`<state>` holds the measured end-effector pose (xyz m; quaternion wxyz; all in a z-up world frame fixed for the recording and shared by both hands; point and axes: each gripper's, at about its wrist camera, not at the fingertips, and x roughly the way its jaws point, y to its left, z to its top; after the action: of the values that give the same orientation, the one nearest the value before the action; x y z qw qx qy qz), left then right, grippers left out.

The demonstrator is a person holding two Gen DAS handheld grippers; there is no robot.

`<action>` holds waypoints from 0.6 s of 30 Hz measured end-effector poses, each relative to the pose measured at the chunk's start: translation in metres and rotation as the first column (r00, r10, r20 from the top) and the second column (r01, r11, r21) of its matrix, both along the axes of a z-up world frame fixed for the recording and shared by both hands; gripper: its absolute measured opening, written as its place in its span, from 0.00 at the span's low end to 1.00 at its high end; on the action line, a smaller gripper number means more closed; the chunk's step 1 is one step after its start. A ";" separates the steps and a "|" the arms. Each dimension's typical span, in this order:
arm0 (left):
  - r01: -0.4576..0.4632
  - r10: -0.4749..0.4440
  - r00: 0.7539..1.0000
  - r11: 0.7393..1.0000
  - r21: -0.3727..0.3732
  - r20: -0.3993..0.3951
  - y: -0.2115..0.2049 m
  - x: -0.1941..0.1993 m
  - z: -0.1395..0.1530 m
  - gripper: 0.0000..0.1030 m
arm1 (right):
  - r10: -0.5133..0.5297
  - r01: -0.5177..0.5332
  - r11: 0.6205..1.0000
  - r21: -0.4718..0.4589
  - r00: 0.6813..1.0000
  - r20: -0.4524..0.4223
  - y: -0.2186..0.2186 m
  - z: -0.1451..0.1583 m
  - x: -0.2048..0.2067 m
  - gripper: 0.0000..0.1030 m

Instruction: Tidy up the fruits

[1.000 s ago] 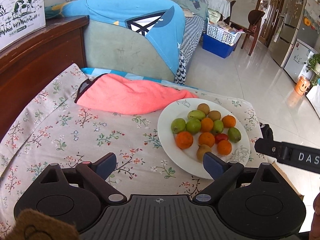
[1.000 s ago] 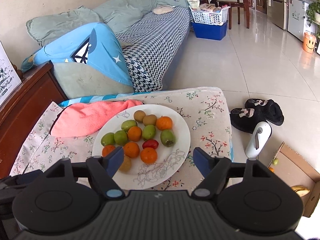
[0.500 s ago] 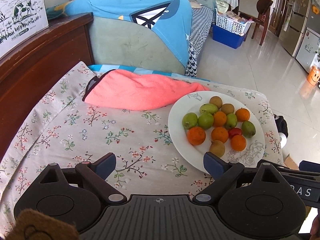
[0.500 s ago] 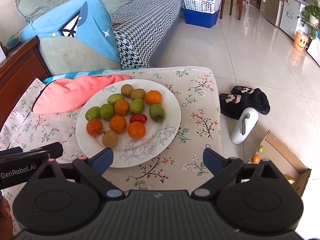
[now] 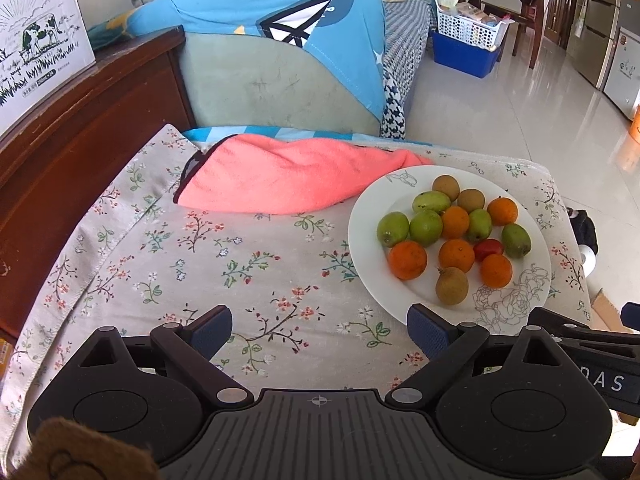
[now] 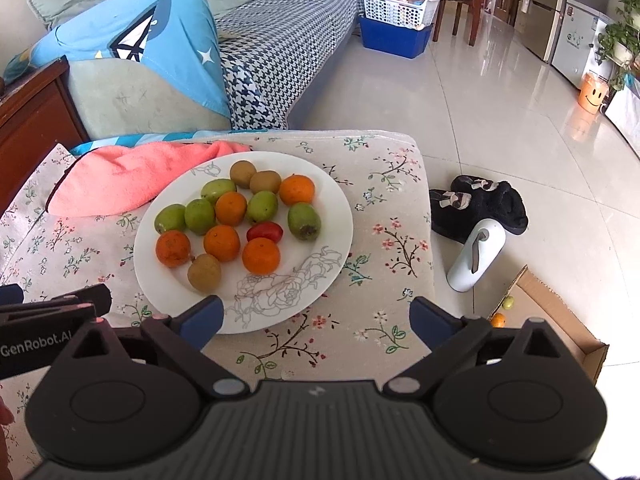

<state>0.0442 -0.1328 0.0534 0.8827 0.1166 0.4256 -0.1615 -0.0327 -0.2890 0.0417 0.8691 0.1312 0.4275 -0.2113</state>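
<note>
A white plate [image 5: 516, 304] [image 6: 320, 280] on the floral-cloth table holds several oranges [image 6: 261, 255], green fruits [image 6: 304, 221], brown kiwis [image 6: 204, 272] and one small red fruit [image 6: 264, 231]. My left gripper [image 5: 320, 326] is open and empty, above the cloth to the left of the plate's near edge. My right gripper [image 6: 316, 318] is open and empty, above the plate's near right rim. Each gripper's body shows at the edge of the other's view.
A pink towel [image 5: 280, 176] lies behind the plate. A wooden cabinet [image 5: 80, 120] stands at the left, a sofa [image 6: 256, 40] behind. On the floor to the right are black slippers [image 6: 480, 204], a white bottle [image 6: 476, 256] and a cardboard box [image 6: 552, 328] with fruit.
Both grippers have drawn back and shifted; the plate sits farther right in the left view and farther left and away in the right view. Both stay open and empty.
</note>
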 end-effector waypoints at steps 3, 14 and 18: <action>-0.002 0.002 1.000 1.000 0.005 -0.004 -0.001 0.001 0.000 0.93 | -0.001 0.001 1.000 -0.004 1.000 -0.001 0.000 -0.001 0.001 0.96; 0.016 -0.016 1.000 1.000 0.020 -0.021 -0.006 0.001 -0.002 0.93 | -0.052 0.052 0.999 -0.006 0.999 -0.014 -0.006 -0.005 0.006 0.97; 0.010 -0.009 1.000 0.999 0.051 -0.012 -0.009 0.002 -0.003 0.93 | -0.062 0.062 0.998 -0.004 0.998 -0.023 -0.005 -0.009 0.009 0.97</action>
<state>0.0459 -0.1414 0.0501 0.8761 0.1399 0.4343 -0.1555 -0.0237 -0.2941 0.0328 0.8574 0.1407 0.4326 -0.2405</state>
